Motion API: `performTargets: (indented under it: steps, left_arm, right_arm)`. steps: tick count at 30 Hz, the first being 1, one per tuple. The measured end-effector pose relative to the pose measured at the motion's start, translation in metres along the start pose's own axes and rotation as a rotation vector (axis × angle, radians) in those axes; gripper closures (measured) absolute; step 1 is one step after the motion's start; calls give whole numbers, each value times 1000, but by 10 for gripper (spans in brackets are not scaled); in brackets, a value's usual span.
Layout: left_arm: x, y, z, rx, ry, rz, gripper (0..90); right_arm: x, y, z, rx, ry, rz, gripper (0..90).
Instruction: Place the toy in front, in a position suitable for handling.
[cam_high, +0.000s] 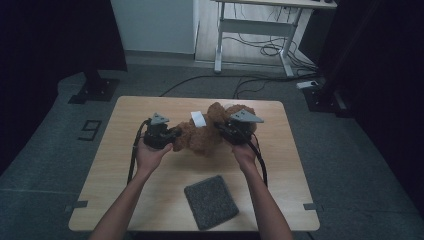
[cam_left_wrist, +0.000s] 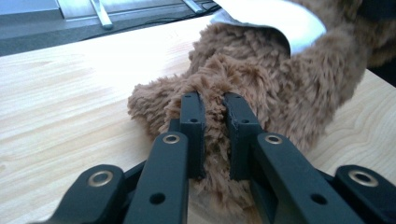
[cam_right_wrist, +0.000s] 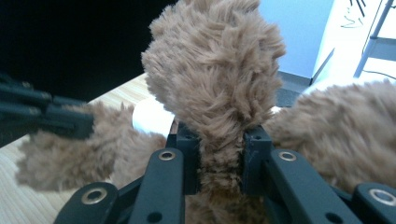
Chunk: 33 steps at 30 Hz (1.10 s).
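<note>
Mid-desk (cam_high: 150, 175), brown plush toy (cam_high: 202, 137) pinched at both ends: left hand-held gripper (cam_high: 176, 134) clamped on a furry limb, right hand-held gripper (cam_high: 225, 127) clamped on another. Lift evenly, keeping both grips firm and clear of white tag (cam_high: 198, 119).

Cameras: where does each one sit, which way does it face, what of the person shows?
High view: above the person's side, looking forward and down; forearms, left gripper, right gripper, table.
Left gripper view: along its jaws, clamped on the brown plush toy.
Right gripper view: along its jaws, clamped on plush.
Shared: the toy and its white tag.
</note>
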<state>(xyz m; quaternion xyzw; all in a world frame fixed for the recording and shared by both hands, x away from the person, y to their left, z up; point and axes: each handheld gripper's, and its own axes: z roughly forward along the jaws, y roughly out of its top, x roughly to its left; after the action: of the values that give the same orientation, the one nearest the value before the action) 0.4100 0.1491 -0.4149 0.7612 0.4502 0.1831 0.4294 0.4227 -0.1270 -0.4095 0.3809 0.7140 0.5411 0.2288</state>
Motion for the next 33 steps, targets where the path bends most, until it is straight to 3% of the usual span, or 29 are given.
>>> performTargets:
  steps: [6, 15, 18, 22, 29, 33]
  left_arm:
    - [0, 3, -5, -11, 24, 10, 804]
    - [-3, 20, -28, -58, 47, 39, 813]
    - [-5, 20, -29, -55, 46, 45, 813]
    - [-6, 7, -16, -11, 41, 47, 813]
    - [0, -19, 20, 70, 21, 0, 802]
    - [1, -22, 26, 83, 18, -7, 783]
  right_arm:
    - [4, -12, 2, -6, 7, 21, 749]
    - [13, -4, -3, -61, 16, 13, 749]
    - [14, -9, -5, -68, 19, 30, 749]
    - [12, -26, -2, -43, 8, 43, 748]
    - [2, -71, 11, 56, -11, 85, 745]
    - [-6, -82, 11, 45, 21, 148, 741]
